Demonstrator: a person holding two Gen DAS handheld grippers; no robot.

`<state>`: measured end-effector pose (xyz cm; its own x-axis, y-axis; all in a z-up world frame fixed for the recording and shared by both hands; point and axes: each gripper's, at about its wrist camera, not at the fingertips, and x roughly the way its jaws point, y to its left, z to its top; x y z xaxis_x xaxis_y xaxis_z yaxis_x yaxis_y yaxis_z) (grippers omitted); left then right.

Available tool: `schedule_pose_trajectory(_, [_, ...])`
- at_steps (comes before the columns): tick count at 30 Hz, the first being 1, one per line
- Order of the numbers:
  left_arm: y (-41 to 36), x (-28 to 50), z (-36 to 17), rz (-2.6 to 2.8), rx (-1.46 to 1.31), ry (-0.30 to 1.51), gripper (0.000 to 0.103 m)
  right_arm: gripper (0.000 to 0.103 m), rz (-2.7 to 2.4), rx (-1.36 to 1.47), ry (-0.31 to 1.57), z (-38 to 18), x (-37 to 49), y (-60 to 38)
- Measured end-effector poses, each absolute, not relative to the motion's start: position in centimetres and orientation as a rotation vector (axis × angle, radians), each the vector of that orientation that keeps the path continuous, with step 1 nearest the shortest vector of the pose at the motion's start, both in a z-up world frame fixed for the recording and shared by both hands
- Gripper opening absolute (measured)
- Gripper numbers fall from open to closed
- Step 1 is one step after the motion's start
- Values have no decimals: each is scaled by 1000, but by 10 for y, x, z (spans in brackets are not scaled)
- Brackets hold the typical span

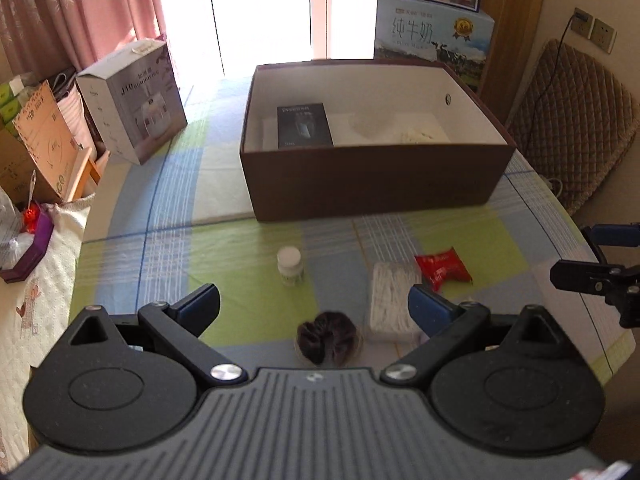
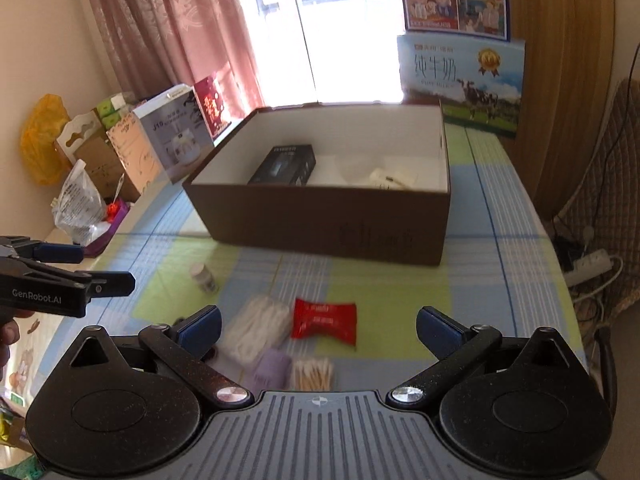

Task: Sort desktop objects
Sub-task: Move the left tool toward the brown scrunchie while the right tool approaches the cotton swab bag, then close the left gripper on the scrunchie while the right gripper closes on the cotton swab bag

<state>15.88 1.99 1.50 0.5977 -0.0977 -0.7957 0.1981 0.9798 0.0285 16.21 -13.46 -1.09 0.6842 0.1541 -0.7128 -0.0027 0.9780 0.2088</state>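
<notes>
A brown open box stands mid-table with a black carton and pale items inside. In front of it lie a small white bottle, a clear pack of cotton swabs, a red snack packet and a dark brown scrunchie. A lilac item and a bundle of wooden-stick swabs lie nearest the right gripper. My left gripper is open above the scrunchie. My right gripper is open over the red packet.
The table wears a green, blue and white checked cloth. A grey appliance carton stands at the back left, milk cartons at the back right. Clutter and bags sit left of the table, a power strip to the right.
</notes>
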Motion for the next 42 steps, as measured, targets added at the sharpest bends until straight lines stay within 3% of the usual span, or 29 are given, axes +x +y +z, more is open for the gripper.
schedule_pose_trajectory(17, [23, 120, -31, -179, 121, 1046, 99, 101, 71, 124, 958, -60, 132, -113])
schedule_pose_trajectory(38, [24, 130, -68, -176, 167, 1104, 98, 100, 47, 92, 1018, -106, 143, -106])
schedule_pose_trajectory(42, [26, 135, -74, -189, 164, 1103, 97, 94, 49, 90, 1006, -111, 149, -105])
